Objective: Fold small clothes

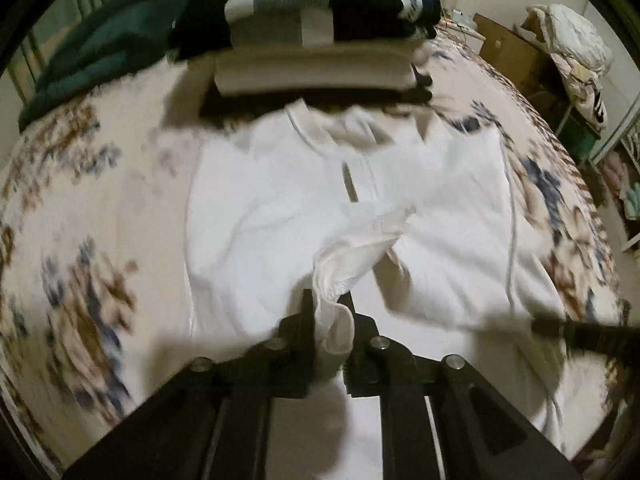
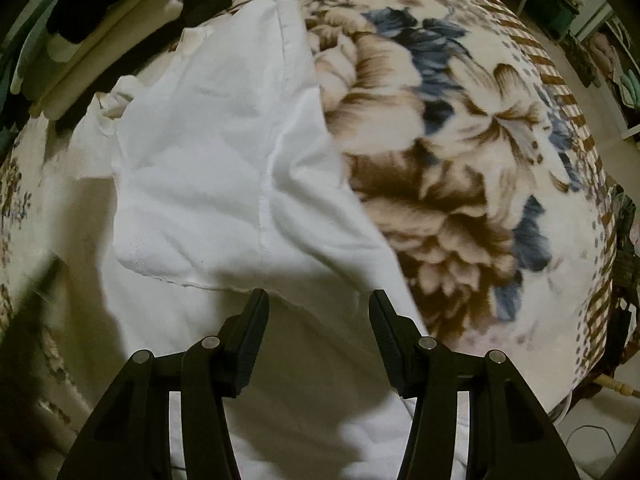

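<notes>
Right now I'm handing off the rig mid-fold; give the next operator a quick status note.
Left gripper: shut on a bunched fold of the white garment, lifted over its middle.
Right gripper: open, holding nothing, above the garment's near edge.
Garment lies on the floral blanket, collar toward the stack of folded clothes.
Done: earlier pieces stacked.
Left: finish this fold, flatten it, then probably add it to the stack.

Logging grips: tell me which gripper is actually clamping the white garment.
The left gripper: white garment bunched between its fingers. The right gripper is open, holding nothing.
</notes>
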`<state>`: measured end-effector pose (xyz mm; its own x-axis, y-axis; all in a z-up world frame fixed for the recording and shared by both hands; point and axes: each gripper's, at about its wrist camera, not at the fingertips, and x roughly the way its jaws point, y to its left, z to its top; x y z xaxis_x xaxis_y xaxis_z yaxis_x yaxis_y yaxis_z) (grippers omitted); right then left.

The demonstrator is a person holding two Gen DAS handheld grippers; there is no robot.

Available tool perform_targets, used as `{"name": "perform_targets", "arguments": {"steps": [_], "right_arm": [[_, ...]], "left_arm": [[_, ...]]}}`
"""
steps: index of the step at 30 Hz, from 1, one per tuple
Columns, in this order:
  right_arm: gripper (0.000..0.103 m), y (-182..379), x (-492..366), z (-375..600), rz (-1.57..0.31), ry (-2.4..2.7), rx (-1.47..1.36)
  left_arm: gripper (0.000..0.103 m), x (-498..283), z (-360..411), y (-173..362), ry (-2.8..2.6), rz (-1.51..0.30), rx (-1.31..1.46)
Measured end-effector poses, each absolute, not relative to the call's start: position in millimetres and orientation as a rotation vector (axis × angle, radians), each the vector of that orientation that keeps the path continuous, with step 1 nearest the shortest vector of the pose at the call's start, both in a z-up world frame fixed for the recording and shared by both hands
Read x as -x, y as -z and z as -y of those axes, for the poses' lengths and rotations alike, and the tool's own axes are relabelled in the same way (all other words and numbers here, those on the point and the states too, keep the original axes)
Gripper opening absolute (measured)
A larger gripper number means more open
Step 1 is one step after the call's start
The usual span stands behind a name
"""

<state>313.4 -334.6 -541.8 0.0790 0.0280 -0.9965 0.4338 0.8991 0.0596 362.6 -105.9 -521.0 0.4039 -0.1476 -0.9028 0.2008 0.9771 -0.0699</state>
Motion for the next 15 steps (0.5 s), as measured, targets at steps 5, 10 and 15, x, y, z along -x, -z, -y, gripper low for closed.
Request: {"name": "perform_targets", "arguments": {"steps": [5,10,15], "right_arm": [[0.062,517.4,-320.2,349.6,-1.434,0.246,-0.393],[0.062,509.9,-357.2,330.9,-1.428,0.048,-0.484],[0.062,533.3,-421.4,258.6,-1.478,-0.109,-0.429]], "left_arm": [[0.084,-347.6,73.1,523.2,0.118,-1.199,0.01],[0.084,-353.0,23.1,518.6,-0.027,-1.177,0.073],[0.084,-359.3,-18.2,524.9,-0.151,-1.169,0.098]]}}
